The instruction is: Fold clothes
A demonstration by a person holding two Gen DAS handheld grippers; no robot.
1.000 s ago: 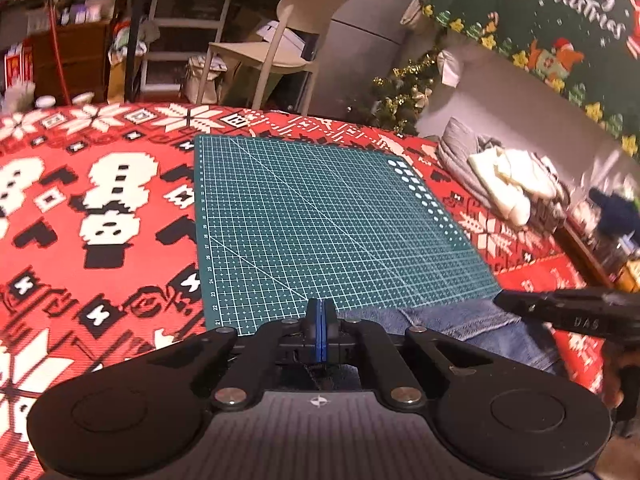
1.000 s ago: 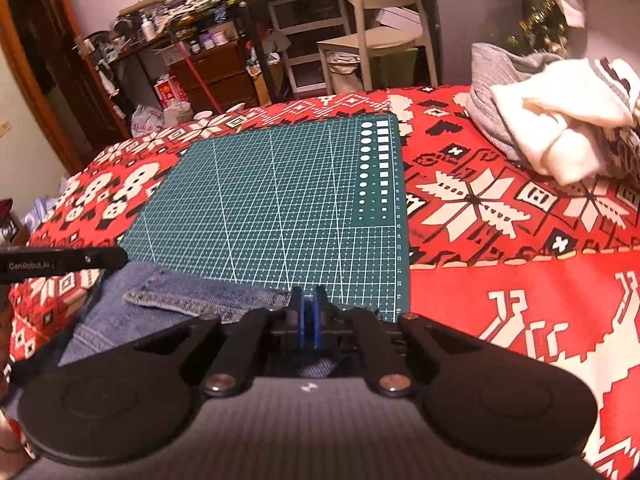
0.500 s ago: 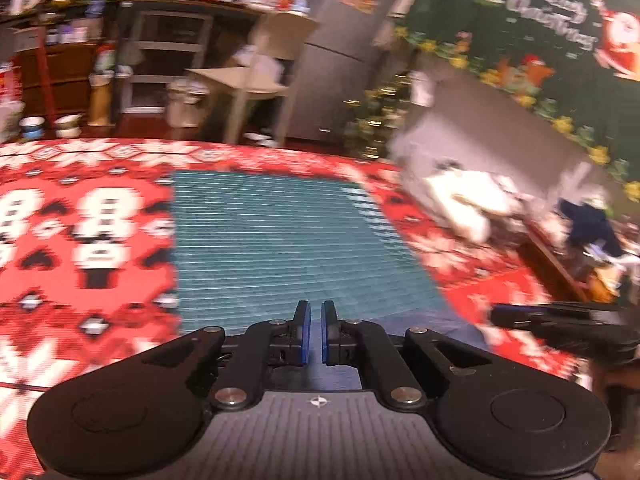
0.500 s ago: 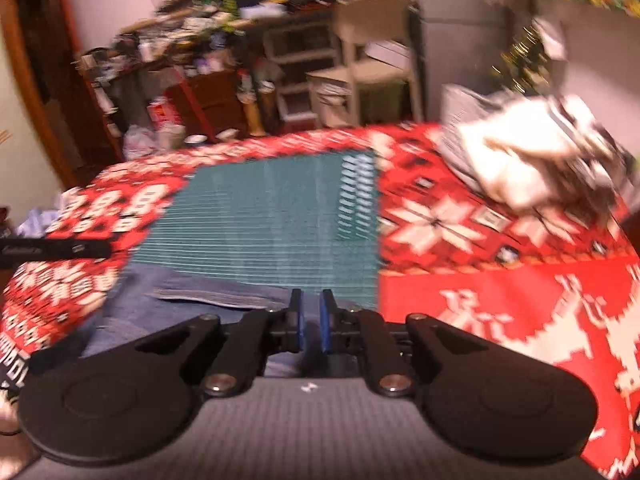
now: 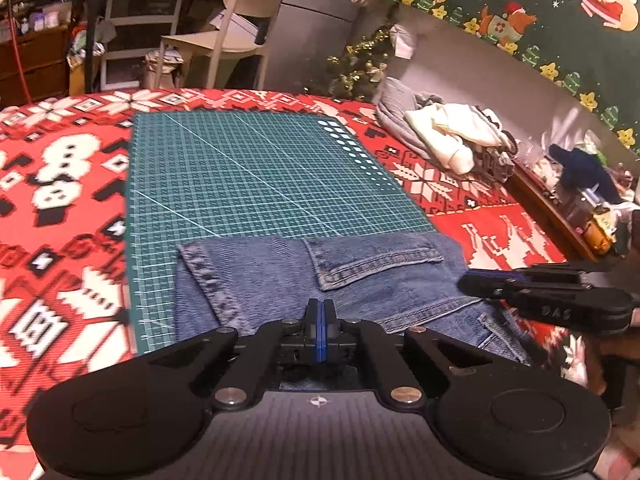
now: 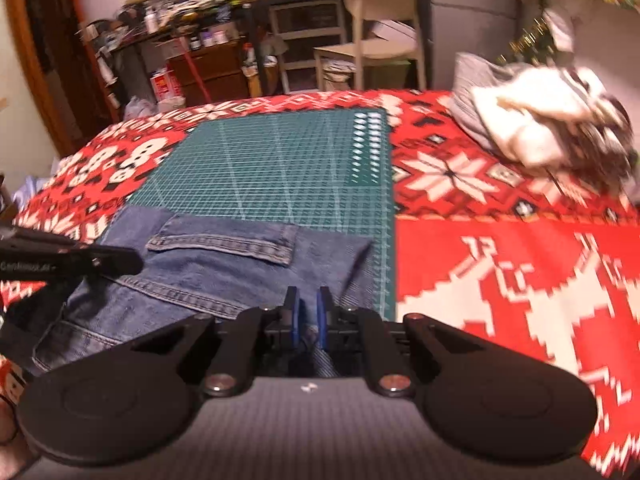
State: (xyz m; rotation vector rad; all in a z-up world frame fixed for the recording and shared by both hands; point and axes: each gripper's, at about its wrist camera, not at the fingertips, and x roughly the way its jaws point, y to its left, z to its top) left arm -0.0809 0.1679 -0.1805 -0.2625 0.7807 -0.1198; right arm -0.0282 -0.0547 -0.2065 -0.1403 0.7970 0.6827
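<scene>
1. Jeans [image 5: 260, 276] lie flat right under both my tools, spread across the near edge of the green cutting mat [image 5: 248, 176]. One hemmed leg end is folded back on top of the denim, and on my left-hand camera's right side the waist part runs off the mat onto the red cloth.
2. My left hand-held gripper [image 5: 320, 316] hangs just above the denim with its blue pads pressed together (whether a bit of cloth is caught in them I cannot tell).
3. My right hand-held gripper [image 6: 307, 304] is over the jeans near the mat's right edge. Its jaws have just been closing and now stand a narrow slit apart; I see denim through the gap, but no clear pinch.
4. Past the jeans, the rest of the mat is bare grid.
5. The mat sits on a worktop covered by a red Christmas-pattern cloth [image 5: 60, 208].
6. Farther right on that cloth is a heap of white and grey clothes [image 5: 448, 136].
7. Beyond the worktop stand a pale chair [image 5: 240, 20] and a small tinselled tree [image 5: 364, 64].
</scene>
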